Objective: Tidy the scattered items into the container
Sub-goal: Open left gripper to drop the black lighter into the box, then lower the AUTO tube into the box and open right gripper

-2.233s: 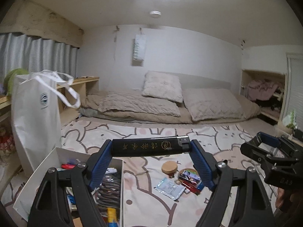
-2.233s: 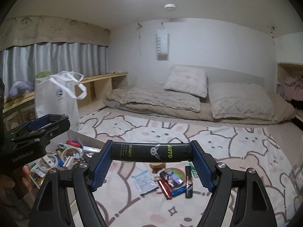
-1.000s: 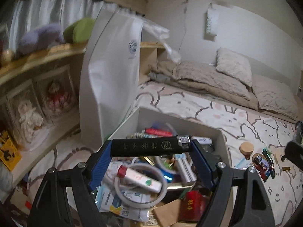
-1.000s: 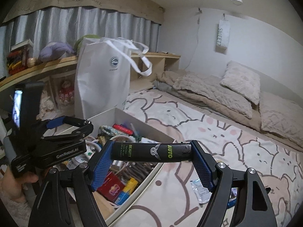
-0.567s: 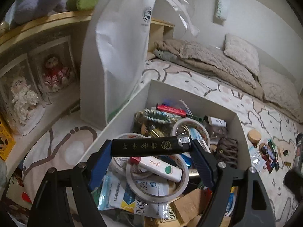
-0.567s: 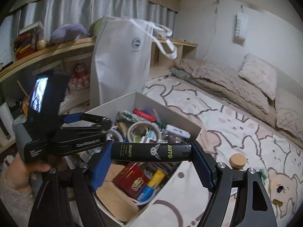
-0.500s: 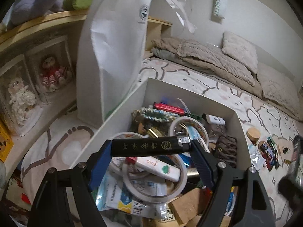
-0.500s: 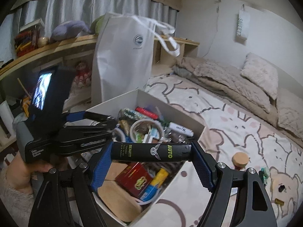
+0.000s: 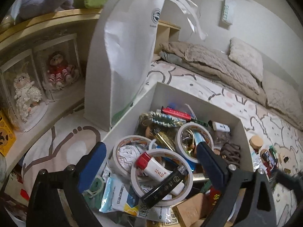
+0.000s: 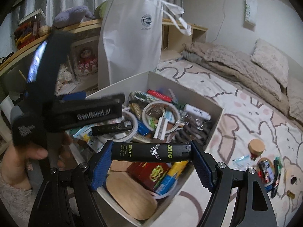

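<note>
Jaws of the left hand-held gripper (image 9: pixel 151 160) had just been opening, nothing between them now; its black lighter (image 9: pixel 164 186), gripped crosswise earlier, lay diagonally in the box (image 9: pixel 191 100). Right hand-held gripper (image 10: pixel 151 158) clamped a second lighter (image 10: pixel 151 152) crosswise.

The left gripper (image 9: pixel 151 162) has black angular arms carrying blue ribbed pads, with silver screw heads at the arm joints at about 7 and 4 o'clock of its own view. The right gripper (image 10: pixel 151 163) is built the same: black frame, blue textured pads, silver screws. In the right wrist view, at 9 o'clock, the left unit's black body bears raised "GenRobot.AI" lettering and a lit screen, and the hand (image 10: pixel 20 162) beneath shows a pale fuzzy sleeve.
</note>
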